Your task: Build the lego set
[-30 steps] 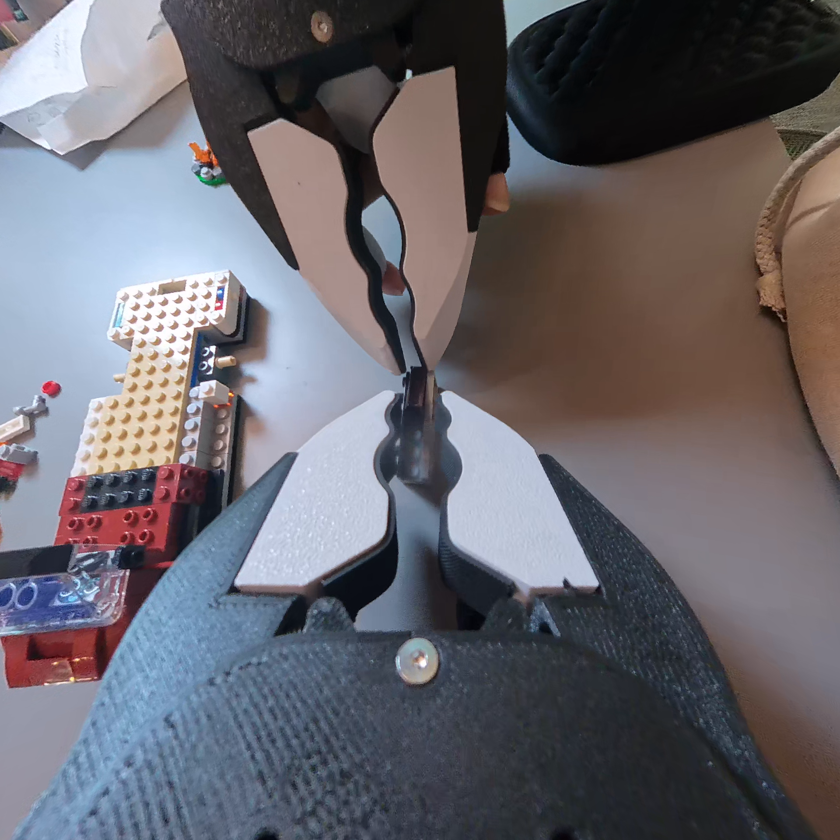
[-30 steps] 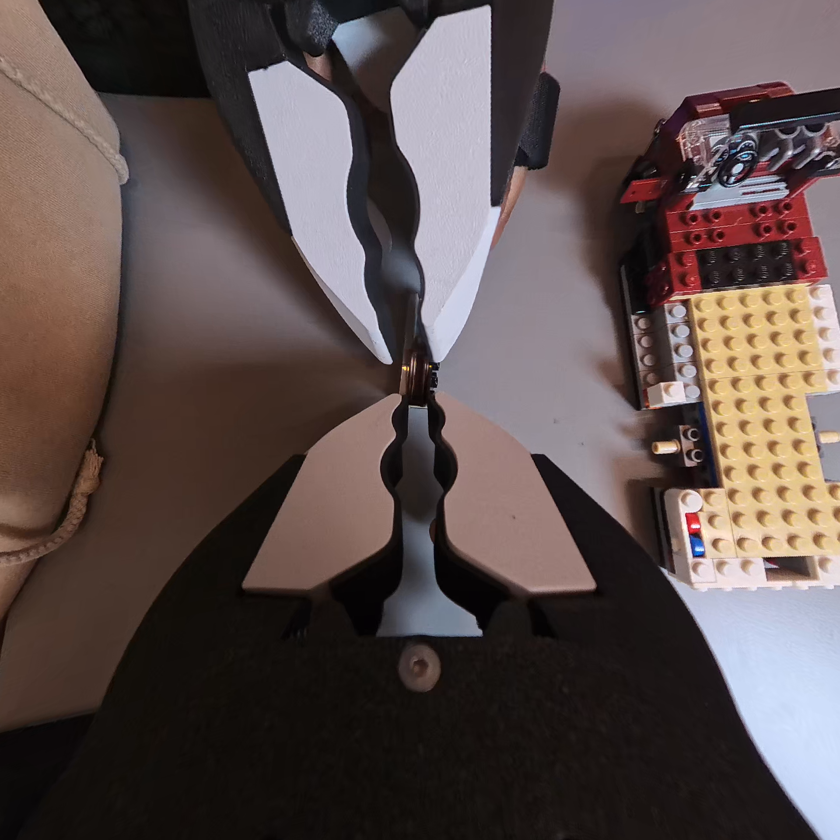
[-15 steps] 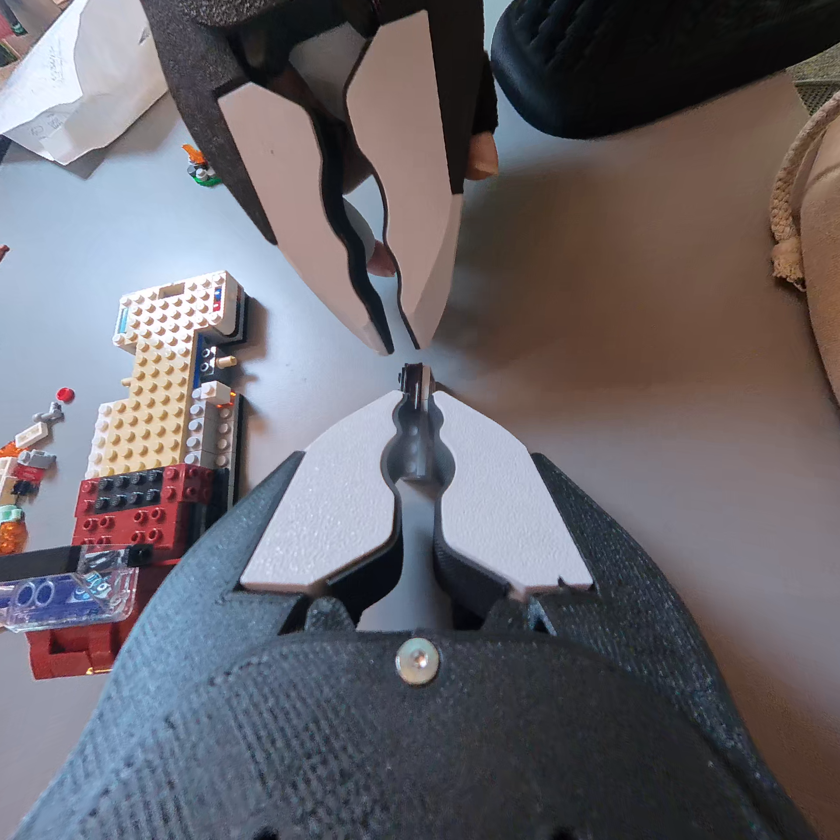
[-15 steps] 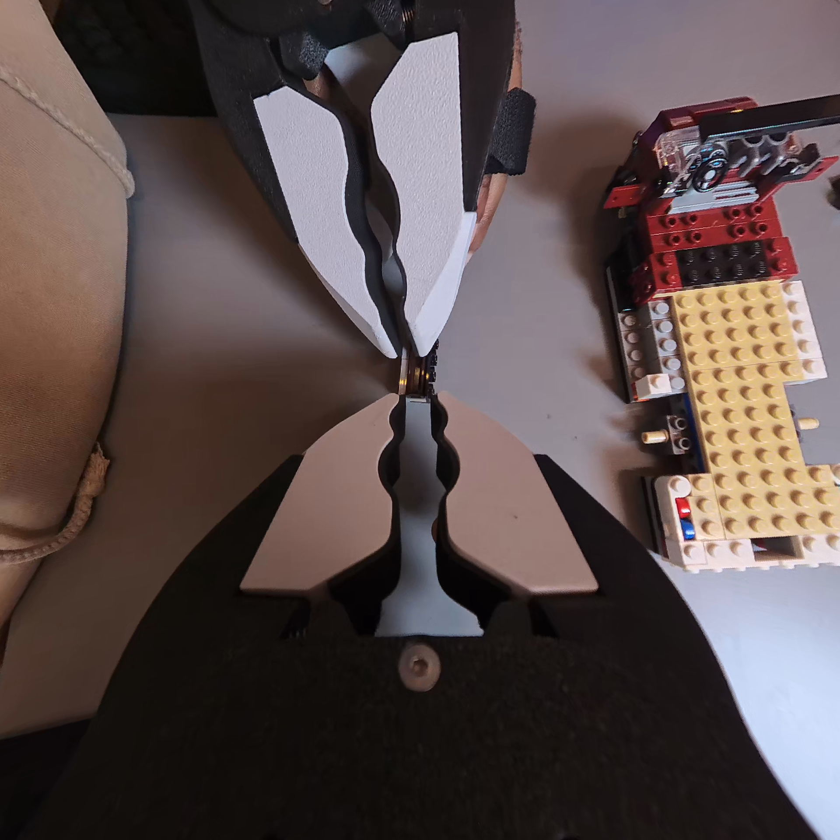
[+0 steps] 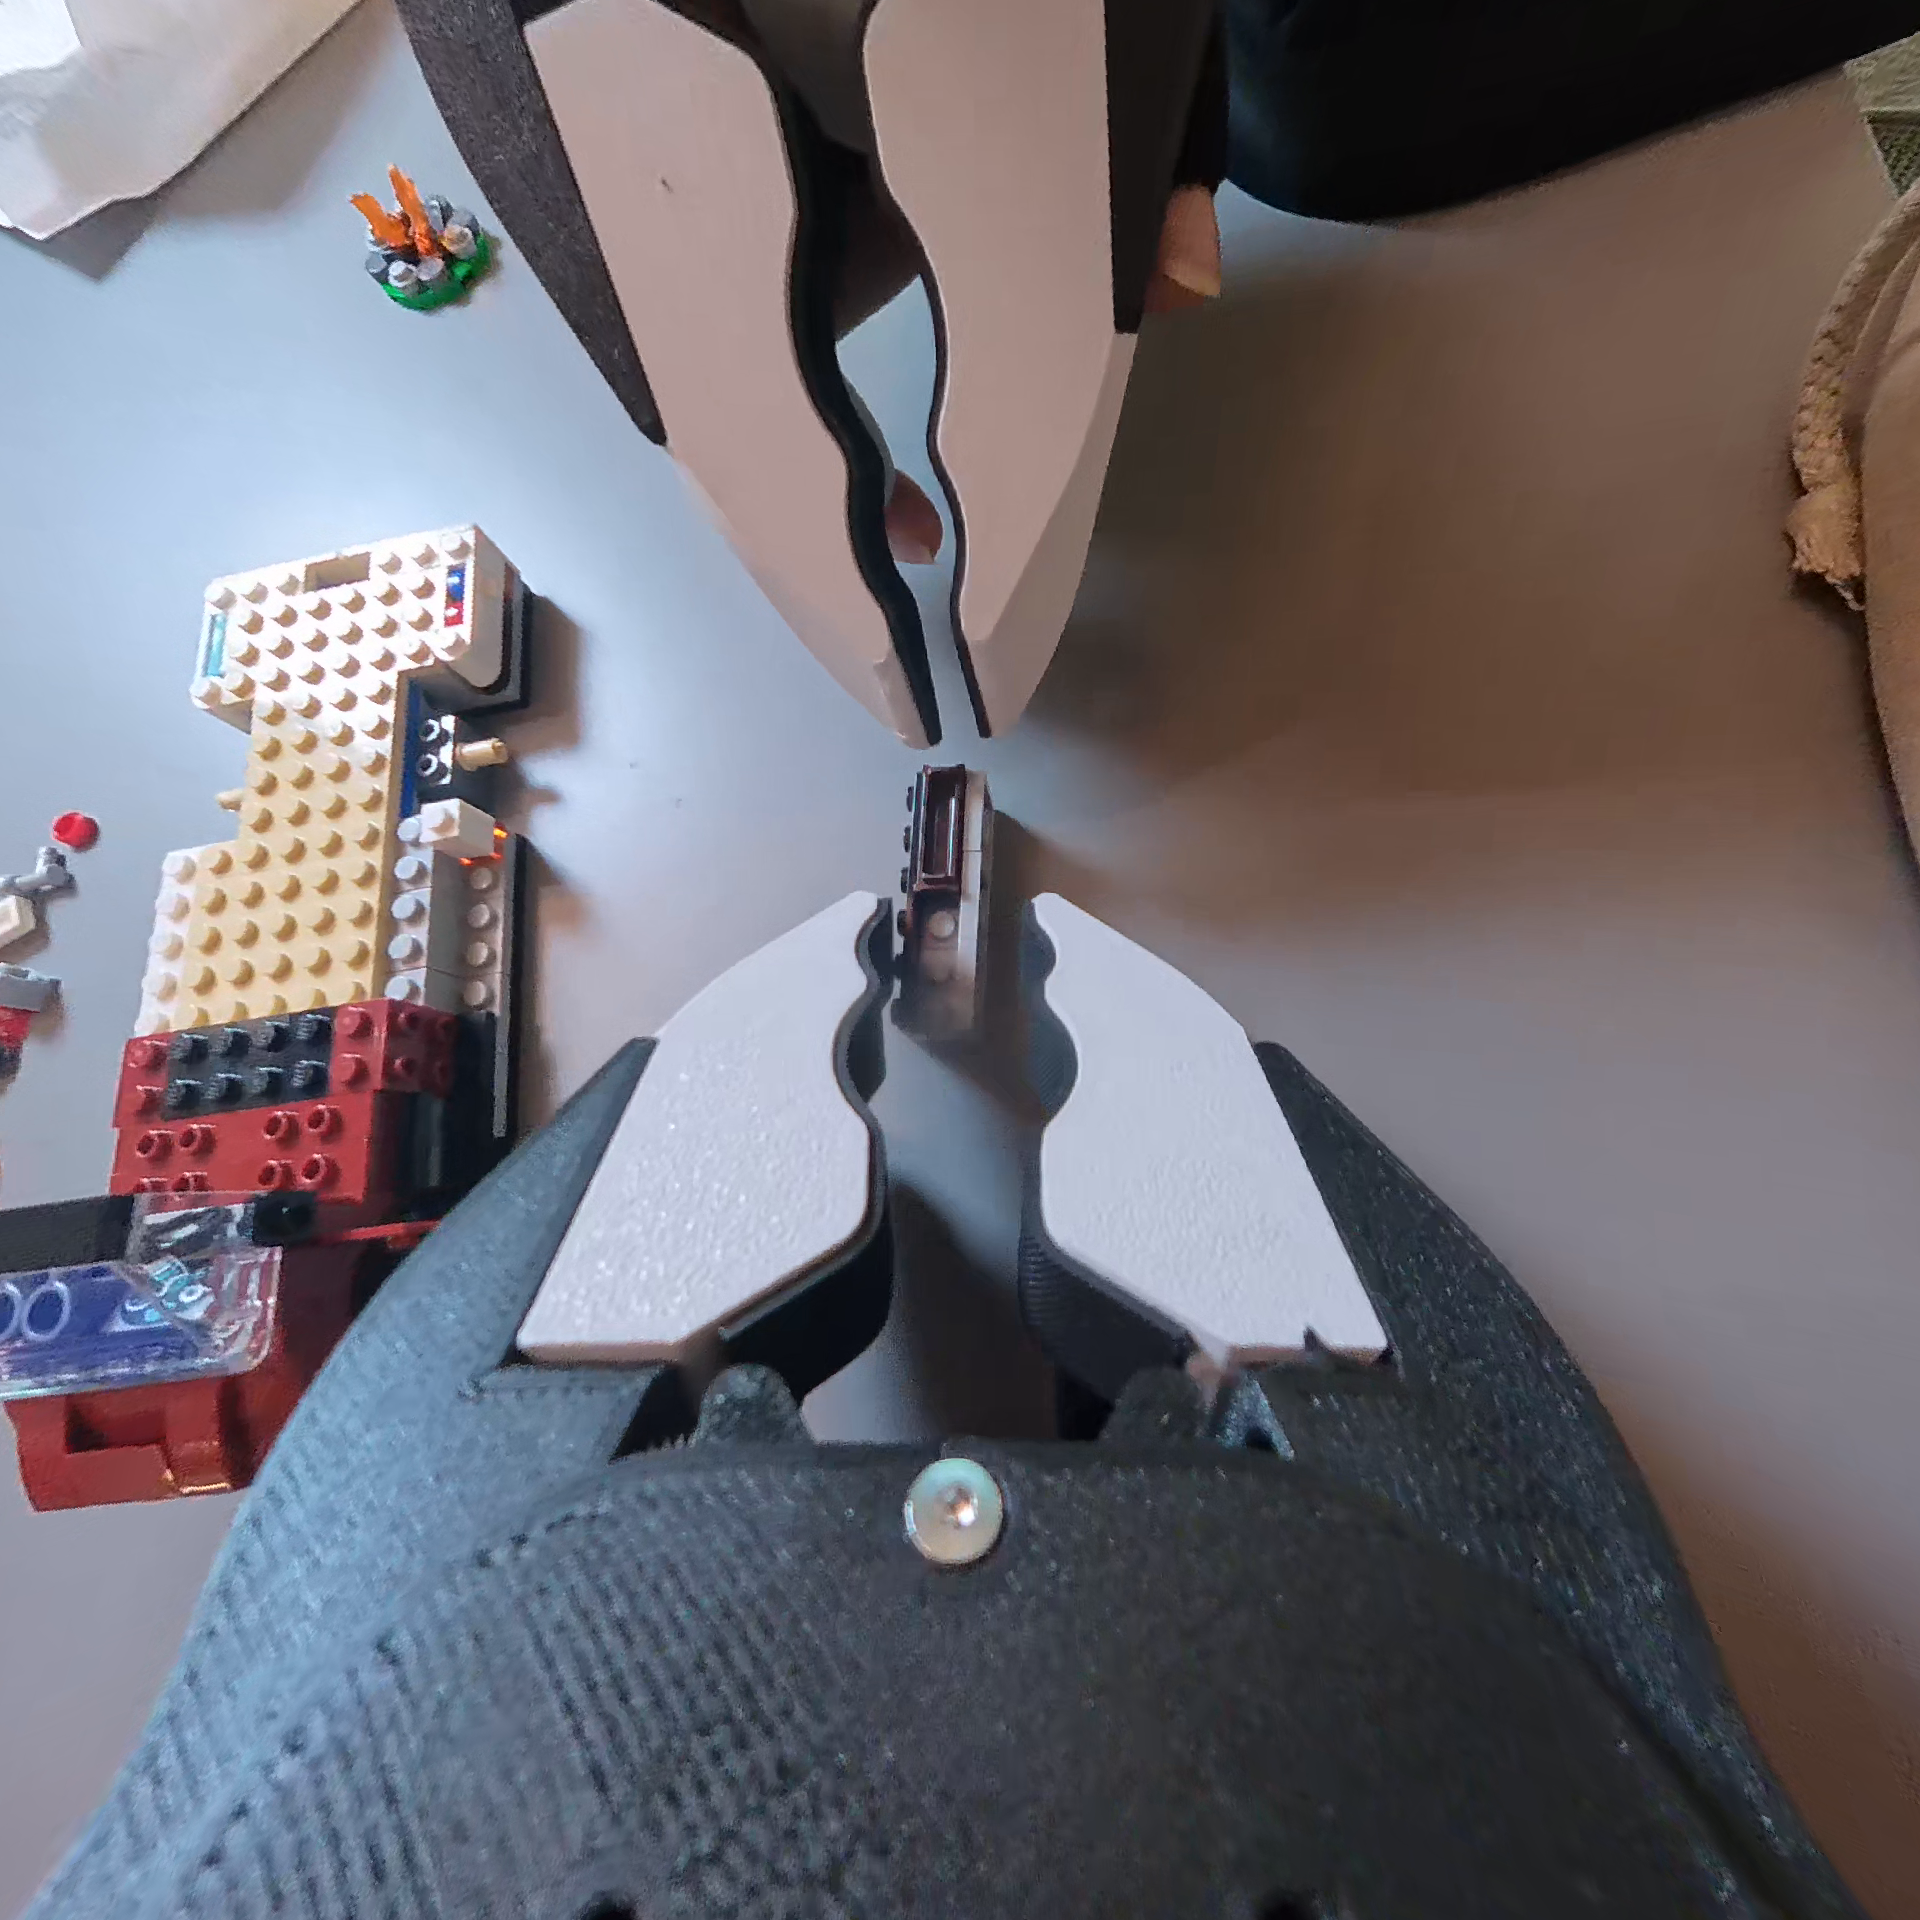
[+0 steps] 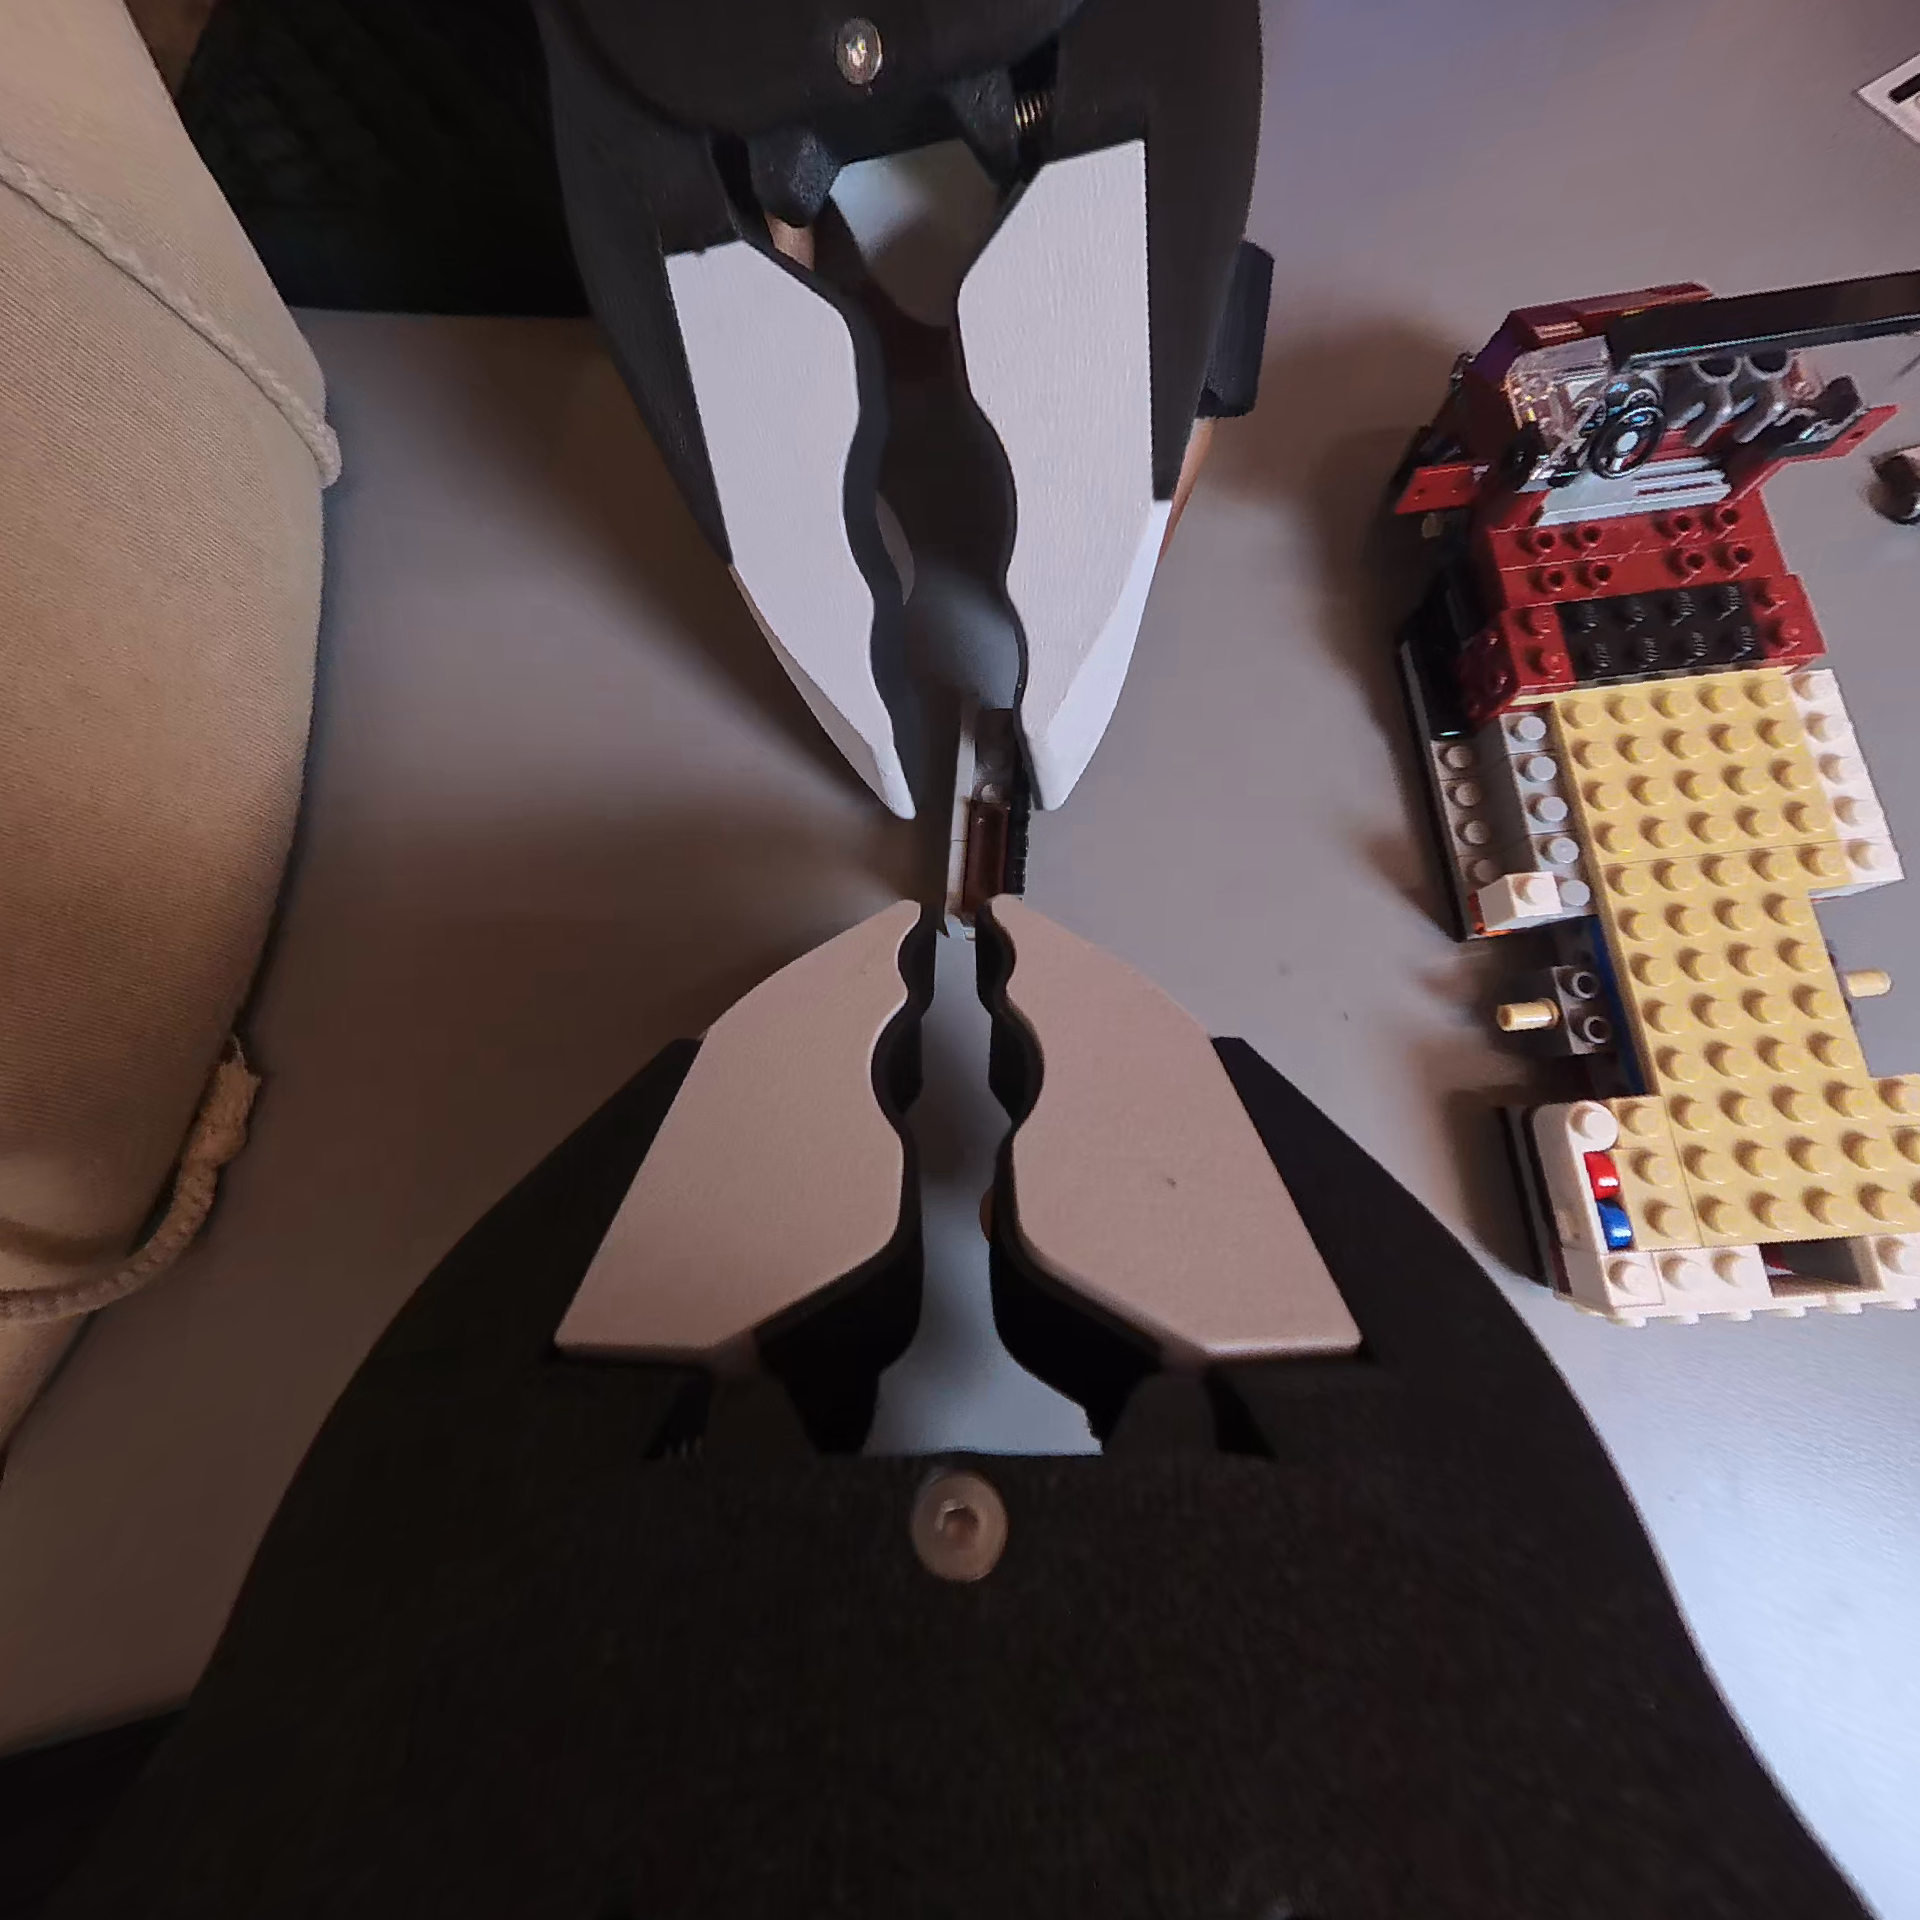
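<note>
The left tongs (image 5: 961,914) are spread wide. A small brick piece (image 5: 943,883) stands on its edge between their tips. It leans on the left pad, and there is a gap at the right pad, so it is not squeezed. The piece is thin and flat, dark brown with a pale side and tiny black bumps.

The right tongs (image 6: 951,914) come from 12 o'clock in the left view. Their tips are almost together. In the left view they stop just short of the piece; in the right view its end sits right at their tips, and I cannot tell if they pinch it.

Both tongs have smooth white fingers with wavy black rubber pads and rough black bodies.

At 9 o'clock in the left view lies a bumpy brick model (image 5: 312,914), tan, white, dark red and black, with a clear part. The table (image 5: 1455,831) is smooth and grey. A soft beige cushion (image 6: 135,727) with a rope edge is at 9 o'clock in the right view.
</note>
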